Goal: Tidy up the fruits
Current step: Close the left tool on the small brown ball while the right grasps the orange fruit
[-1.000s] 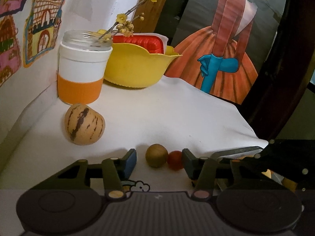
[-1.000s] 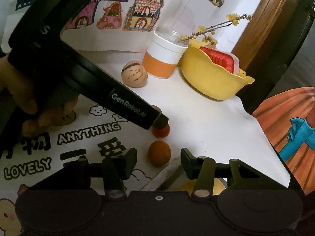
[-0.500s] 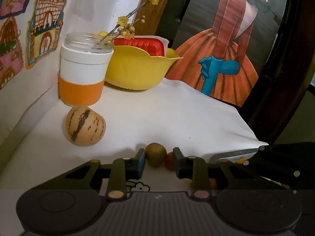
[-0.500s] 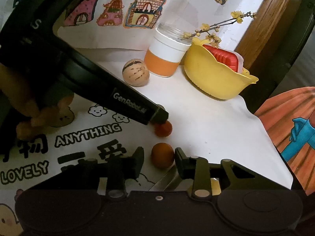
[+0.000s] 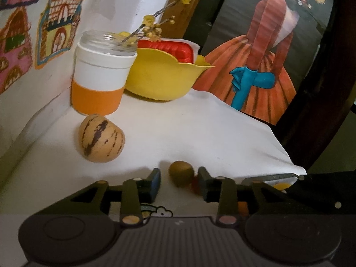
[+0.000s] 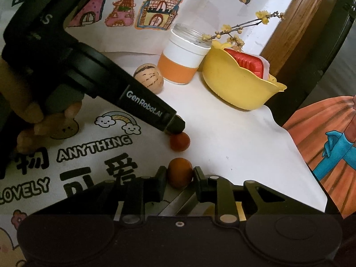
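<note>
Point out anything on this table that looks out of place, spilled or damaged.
Nothing looks spilled or broken. The fruits lie loose on the white cloth rather than in the yellow bowl: the striped melon, kiwi, small red fruit and orange fruit. The bowl holds a red tray.

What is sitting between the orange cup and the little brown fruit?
The striped melon lies between the orange cup and the brown fruit, seen in the left wrist view.
</note>
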Action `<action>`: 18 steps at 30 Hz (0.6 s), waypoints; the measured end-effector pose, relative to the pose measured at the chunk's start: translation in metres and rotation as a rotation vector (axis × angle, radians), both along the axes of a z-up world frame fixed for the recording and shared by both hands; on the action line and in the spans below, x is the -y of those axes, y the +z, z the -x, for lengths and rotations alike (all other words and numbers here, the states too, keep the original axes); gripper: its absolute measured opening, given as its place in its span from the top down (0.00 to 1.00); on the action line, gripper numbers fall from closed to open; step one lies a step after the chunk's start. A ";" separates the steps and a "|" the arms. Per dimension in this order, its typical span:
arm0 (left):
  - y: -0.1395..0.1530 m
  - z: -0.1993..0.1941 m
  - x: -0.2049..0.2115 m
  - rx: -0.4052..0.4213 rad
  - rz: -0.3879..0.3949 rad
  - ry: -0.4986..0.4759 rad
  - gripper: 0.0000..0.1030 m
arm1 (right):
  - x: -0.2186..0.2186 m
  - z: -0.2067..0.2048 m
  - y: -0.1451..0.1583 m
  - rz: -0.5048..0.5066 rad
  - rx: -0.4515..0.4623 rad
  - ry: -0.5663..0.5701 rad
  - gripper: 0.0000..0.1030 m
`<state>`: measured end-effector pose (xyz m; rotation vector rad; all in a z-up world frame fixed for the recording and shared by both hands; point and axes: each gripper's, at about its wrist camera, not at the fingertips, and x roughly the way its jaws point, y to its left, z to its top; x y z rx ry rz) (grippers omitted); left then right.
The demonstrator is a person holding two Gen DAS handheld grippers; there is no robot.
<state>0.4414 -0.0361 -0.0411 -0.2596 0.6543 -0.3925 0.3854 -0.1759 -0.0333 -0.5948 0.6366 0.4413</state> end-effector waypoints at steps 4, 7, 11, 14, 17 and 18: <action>0.001 -0.008 0.000 -0.010 0.004 0.002 0.54 | 0.002 -0.002 0.000 -0.009 -0.002 0.005 0.73; 0.001 -0.009 0.006 0.001 -0.005 -0.016 0.53 | 0.002 -0.003 0.000 -0.014 0.000 0.006 0.73; 0.002 -0.004 0.013 0.028 -0.038 -0.035 0.57 | 0.001 -0.004 -0.001 -0.018 0.004 0.003 0.74; 0.004 -0.001 0.016 0.040 -0.047 -0.038 0.64 | 0.002 -0.002 0.000 -0.031 -0.002 -0.003 0.74; 0.006 0.005 0.017 0.051 -0.066 -0.022 0.70 | 0.003 0.004 0.003 -0.038 -0.002 -0.006 0.74; 0.006 0.006 0.016 0.046 -0.070 -0.018 0.74 | 0.004 0.007 0.004 -0.041 -0.002 -0.008 0.74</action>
